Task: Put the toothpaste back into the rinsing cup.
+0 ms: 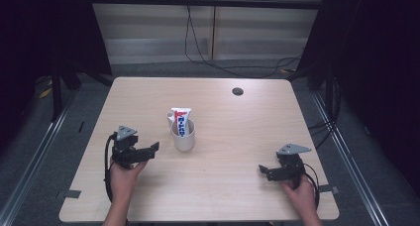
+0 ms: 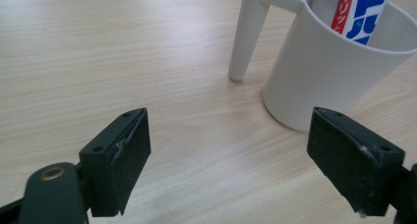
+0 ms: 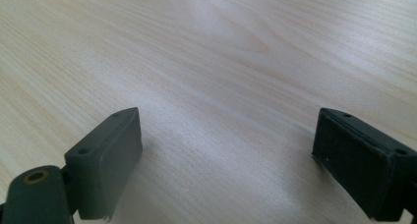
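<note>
A white cup (image 1: 183,136) with a handle stands near the middle of the wooden table (image 1: 237,132). A white tube with blue and red lettering (image 1: 182,120) stands upright inside it. My left gripper (image 1: 153,148) sits just left of the cup, open, with nothing between its jaws. In the left gripper view the cup (image 2: 324,71) and the tube (image 2: 359,13) are close ahead to the right of the left gripper (image 2: 228,157). My right gripper (image 1: 261,169) rests open at the front right, over bare wood (image 3: 226,86), well apart from the cup.
A dark round hole (image 1: 237,91) sits in the table's back right. Black cables (image 1: 208,57) trail on the floor behind the table. Metal rails (image 1: 34,151) run along both sides.
</note>
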